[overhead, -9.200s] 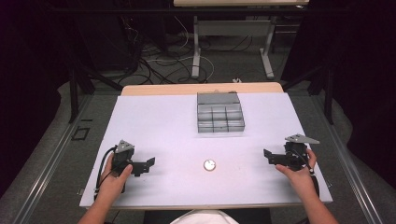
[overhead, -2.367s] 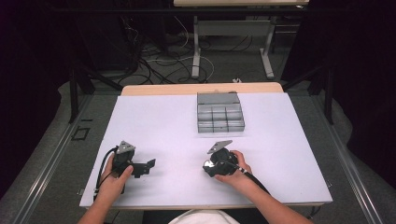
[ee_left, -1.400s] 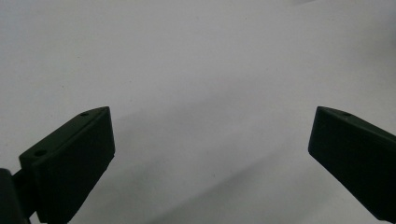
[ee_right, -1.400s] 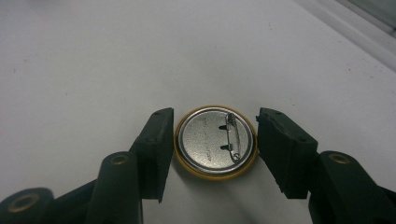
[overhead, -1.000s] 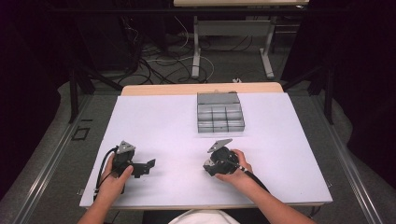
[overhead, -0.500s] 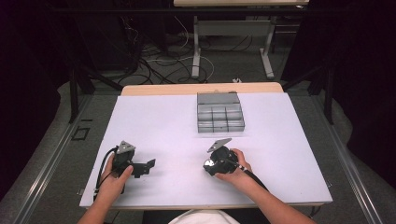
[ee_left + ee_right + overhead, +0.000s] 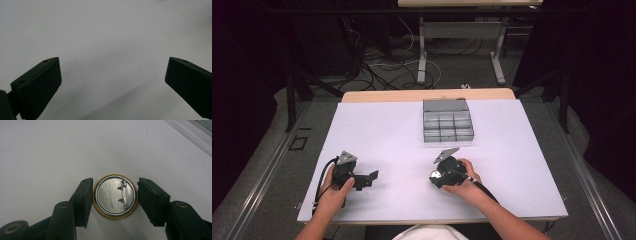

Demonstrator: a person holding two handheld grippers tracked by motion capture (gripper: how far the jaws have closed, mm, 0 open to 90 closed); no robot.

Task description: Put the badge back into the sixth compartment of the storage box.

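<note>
between right gripper (image 7: pixel 115 196) jaws, pin badge (image 7: pixel 115 195)

At centre frame in the high view, the right tongs (image 7: pixel 435 176) hide the pin badge (image 7: pixel 115 196); organiser (image 7: pixel 447 120) contents too small to tell.

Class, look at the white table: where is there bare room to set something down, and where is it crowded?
Free: the wide left stretch of the white table beside the grey compartment tray, and the right side past it. Crowded: the near middle, where the right gripper brackets the round metal pin badge, and the left gripper nearby.
</note>
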